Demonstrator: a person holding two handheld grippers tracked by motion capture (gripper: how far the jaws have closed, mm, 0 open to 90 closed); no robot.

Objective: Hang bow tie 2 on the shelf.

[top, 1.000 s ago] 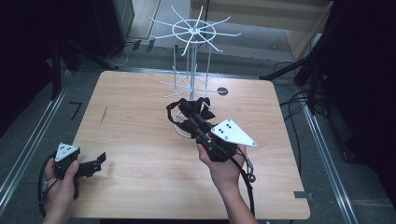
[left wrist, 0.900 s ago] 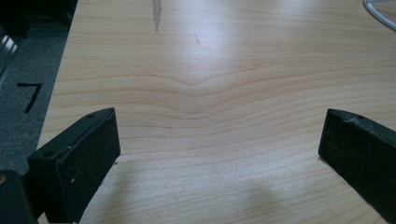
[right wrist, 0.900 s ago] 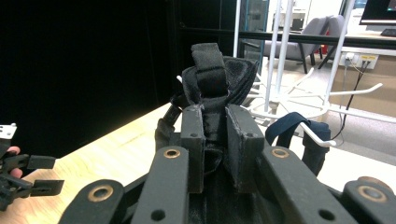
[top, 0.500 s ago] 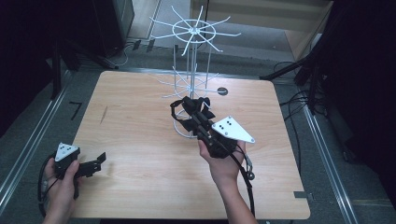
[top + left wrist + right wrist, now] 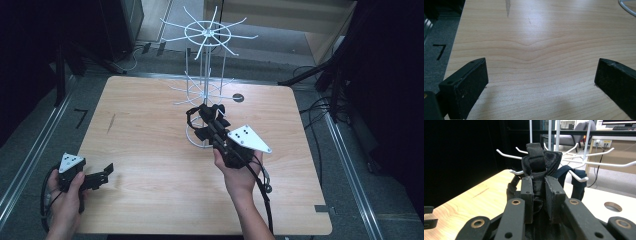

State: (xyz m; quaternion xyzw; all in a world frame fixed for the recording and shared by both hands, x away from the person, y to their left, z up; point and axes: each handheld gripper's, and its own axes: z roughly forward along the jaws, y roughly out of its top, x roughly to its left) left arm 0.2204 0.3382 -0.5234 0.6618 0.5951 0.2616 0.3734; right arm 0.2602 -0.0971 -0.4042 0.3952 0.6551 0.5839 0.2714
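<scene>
My right gripper (image 5: 209, 120) is shut on a black fabric piece with looped straps (image 5: 202, 113), held just above the table in front of the white wire hook rack (image 5: 205, 35). In the right gripper view the fabric (image 5: 541, 157) stands up from between the pads of that gripper (image 5: 539, 185), close to the rack's lower white hooks (image 5: 578, 178). A strap loop (image 5: 576, 182) hangs to the right. My left gripper (image 5: 106, 171) sits low at the table's front left corner. Its jaws (image 5: 541, 77) are wide apart over bare wood.
The rack's round wire base (image 5: 192, 140) rests mid-table. A dark round hole (image 5: 238, 98) lies in the wooden tabletop (image 5: 150, 150) to the rack's right. Cables and dark stands surround the table on the grey floor.
My right gripper has edged forward toward the rack with the black fabric still clamped. The left gripper has stayed put.
</scene>
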